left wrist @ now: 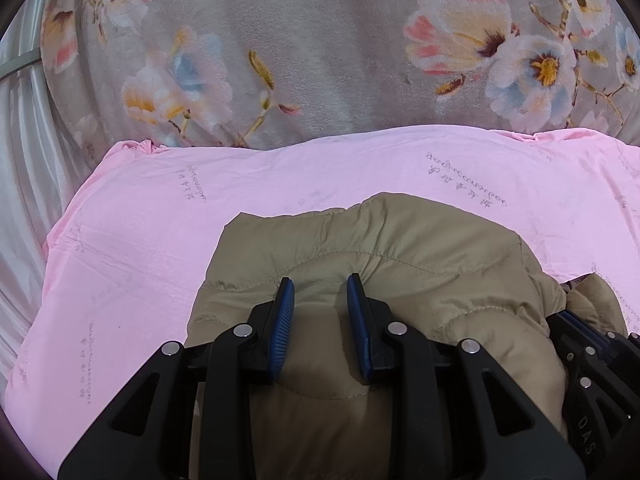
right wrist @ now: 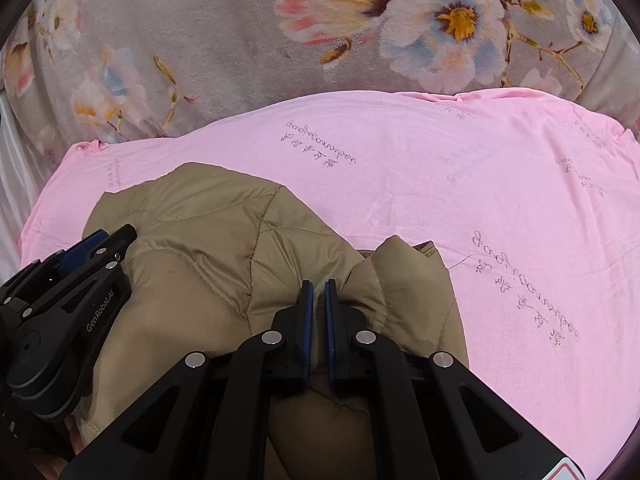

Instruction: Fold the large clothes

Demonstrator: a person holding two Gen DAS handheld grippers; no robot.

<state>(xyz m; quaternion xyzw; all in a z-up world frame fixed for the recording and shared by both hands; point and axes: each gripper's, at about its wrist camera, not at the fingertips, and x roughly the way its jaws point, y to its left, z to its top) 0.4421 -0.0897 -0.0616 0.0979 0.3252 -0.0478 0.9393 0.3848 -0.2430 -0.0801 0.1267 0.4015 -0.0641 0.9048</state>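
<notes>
A tan quilted jacket (left wrist: 360, 248) lies bunched on a pink sheet (left wrist: 140, 240); it also shows in the right wrist view (right wrist: 192, 216). My left gripper (left wrist: 320, 284) hovers over the jacket with its jaws apart and nothing between the blue pads. My right gripper (right wrist: 319, 286) has its jaws nearly together, pinching a fold of the jacket. The right gripper shows at the right edge of the left wrist view (left wrist: 592, 344). The left gripper shows at the left of the right wrist view (right wrist: 80, 276).
The pink sheet (right wrist: 480, 200) with printed script covers the near surface. Beyond it lies a grey plush blanket with large flowers (left wrist: 320, 40), also in the right wrist view (right wrist: 240, 32). White pleated fabric (left wrist: 24, 140) hangs at the left.
</notes>
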